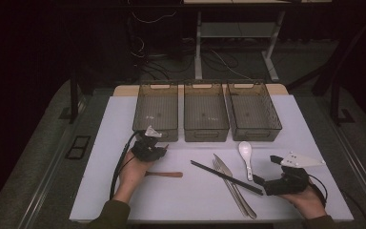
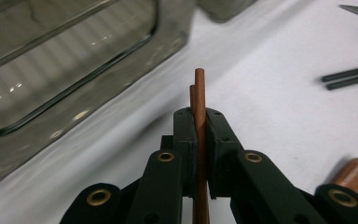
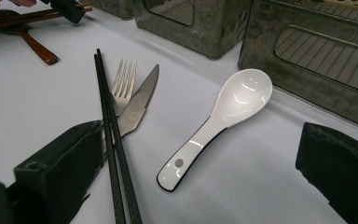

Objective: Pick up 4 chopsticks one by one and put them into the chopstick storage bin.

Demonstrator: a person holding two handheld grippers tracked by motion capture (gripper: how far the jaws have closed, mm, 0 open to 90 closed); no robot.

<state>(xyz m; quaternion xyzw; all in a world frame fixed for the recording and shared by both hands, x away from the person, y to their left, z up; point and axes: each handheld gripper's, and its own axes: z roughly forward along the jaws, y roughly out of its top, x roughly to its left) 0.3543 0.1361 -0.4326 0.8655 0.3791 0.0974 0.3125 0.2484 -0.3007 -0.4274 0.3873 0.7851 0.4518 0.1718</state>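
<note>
Sorting step: my left gripper [image 2: 200, 135] is clamped on a pair of brown wooden chopsticks [image 2: 199, 100], just in front of the left bin [image 1: 156, 110]. My right gripper [image 3: 200, 186] rests released on the surface [image 1: 124, 200], straddling the black chopsticks [image 3: 109, 140] and white spoon [image 3: 223, 116]. Next, I judge: lift clear and carry over a bin rim.

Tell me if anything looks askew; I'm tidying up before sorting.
Mostly tidy. The black chopsticks lie diagonally across the fork and knife, and the three bins are empty. Nothing looks spilled or damaged.
</note>
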